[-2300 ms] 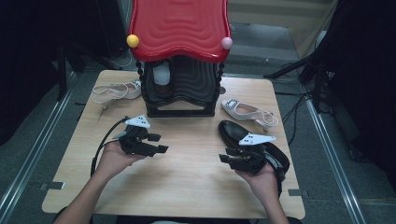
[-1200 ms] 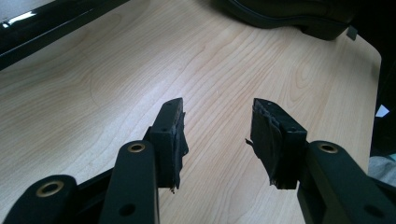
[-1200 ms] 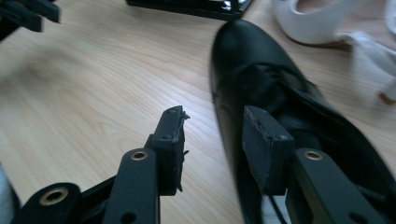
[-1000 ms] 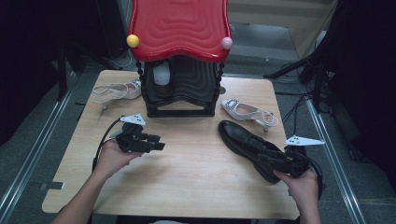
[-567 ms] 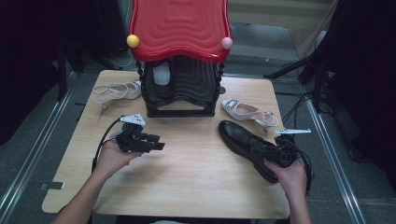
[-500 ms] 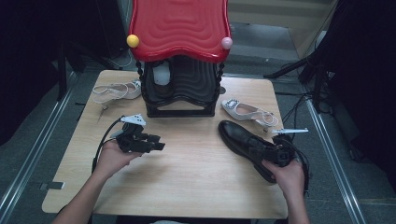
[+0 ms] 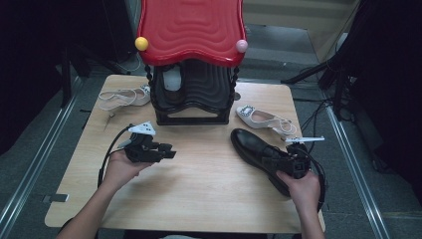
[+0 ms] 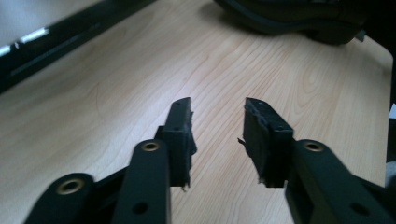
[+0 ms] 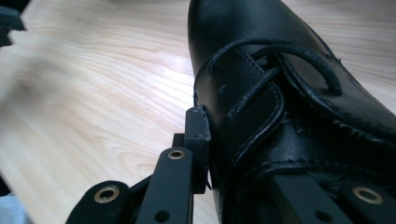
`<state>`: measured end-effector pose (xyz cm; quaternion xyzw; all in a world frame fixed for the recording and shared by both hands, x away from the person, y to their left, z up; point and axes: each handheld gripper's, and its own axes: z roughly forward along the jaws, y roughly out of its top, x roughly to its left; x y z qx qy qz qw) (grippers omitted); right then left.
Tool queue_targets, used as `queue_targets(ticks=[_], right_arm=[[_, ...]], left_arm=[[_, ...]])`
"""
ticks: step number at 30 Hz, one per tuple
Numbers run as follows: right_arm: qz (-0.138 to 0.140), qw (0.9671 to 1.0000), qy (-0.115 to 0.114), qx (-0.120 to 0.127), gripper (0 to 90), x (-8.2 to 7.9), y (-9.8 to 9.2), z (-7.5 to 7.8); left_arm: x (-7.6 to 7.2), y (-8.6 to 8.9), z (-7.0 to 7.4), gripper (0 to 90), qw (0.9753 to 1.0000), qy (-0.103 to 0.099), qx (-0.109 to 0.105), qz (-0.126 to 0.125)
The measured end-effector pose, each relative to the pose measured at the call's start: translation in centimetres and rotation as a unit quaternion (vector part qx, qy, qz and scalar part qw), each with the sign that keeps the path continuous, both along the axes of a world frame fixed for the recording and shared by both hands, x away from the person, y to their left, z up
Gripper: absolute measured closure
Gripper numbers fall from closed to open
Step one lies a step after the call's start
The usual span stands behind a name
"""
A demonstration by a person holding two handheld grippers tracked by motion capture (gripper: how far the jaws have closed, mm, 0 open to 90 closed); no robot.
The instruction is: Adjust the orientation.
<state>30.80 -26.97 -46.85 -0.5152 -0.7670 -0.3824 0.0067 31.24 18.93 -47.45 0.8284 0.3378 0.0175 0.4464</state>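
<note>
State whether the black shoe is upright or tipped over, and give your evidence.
Upright: the black shoe rests sole-down on the table, laces facing up, while the right gripper straddles its side wall.

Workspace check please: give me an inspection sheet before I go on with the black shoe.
Surface: wooden table, bare in front.
Job's things: black shoe lying at right, toe pointing away.
Clutter: white heeled sandal behind the shoe; second sandal back left; red-topped black rack at centre back.
Grippers: right gripper has one jaw outside the shoe's side, one inside its opening; left gripper open, empty.
Cables: black cable looping off left gripper.
Surroundings: grey floor, metal rails.
</note>
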Motion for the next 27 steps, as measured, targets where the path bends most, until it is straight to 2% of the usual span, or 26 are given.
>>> queue_targets(ticks=[3,5,7,10,17,21,27], right_arm=[[0.019,0.9998,-0.004,0.008,81.6,-0.4,1.1,0.5],[0.032,0.9994,-0.005,0.012,81.2,-0.5,2.0,0.7],[0.047,0.9988,-0.007,0.012,81.1,-0.4,3.0,0.8],[0.062,0.9980,-0.005,0.009,81.2,0.0,4.4,0.5],[0.098,0.9951,0.002,0.008,81.1,0.8,7.6,0.2],[0.117,0.9931,0.004,-0.001,81.1,1.4,9.4,0.1],[0.133,0.9910,0.012,-0.003,81.0,2.2,11.8,0.0]], left_arm=[[-0.1,0.0,0.0,70.0,0.9999,0.001,0.010,0.009],[-0.2,0.0,-0.1,74.3,0.9999,-0.006,0.016,0.003],[-0.4,0.0,0.0,77.6,0.9998,-0.009,0.015,-0.001],[-0.4,0.3,-0.3,77.9,0.9999,0.005,0.009,0.007],[-0.8,0.9,-0.3,79.2,0.9996,0.005,0.001,0.027],[-1.3,0.8,0.1,86.5,0.9997,0.004,0.004,0.025],[-0.4,0.3,0.5,88.8,0.9995,0.012,0.004,0.028]])
